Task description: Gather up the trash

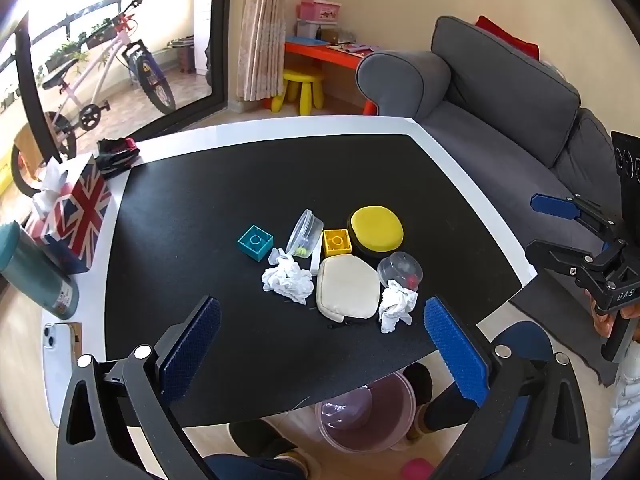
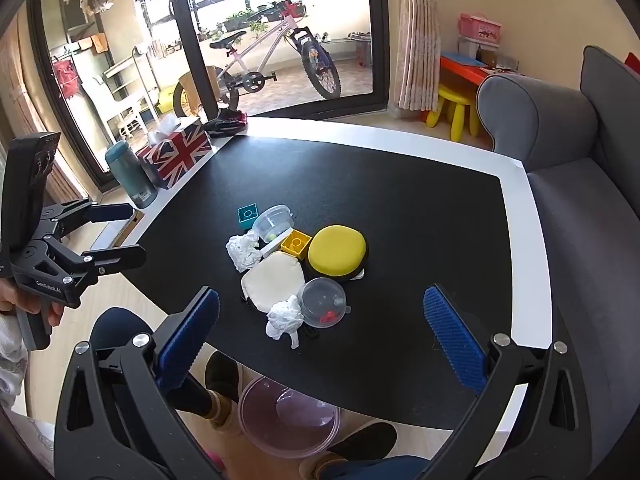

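Two crumpled white tissues lie on the black table top: one on the left of the cluster, another nearest the front edge. My left gripper hovers open above the table's near edge, nothing between its blue pads. My right gripper is likewise open and empty, above the front edge. Each gripper also shows in the other view, the left gripper at far left and the right gripper at far right. A clear pinkish bin stands on the floor below the table edge.
Around the tissues sit a yellow sponge, a cream pouch, teal and yellow blocks and two clear lidded cups. A flag tissue box, a teal bottle and a phone line the left rim. A grey sofa stands right.
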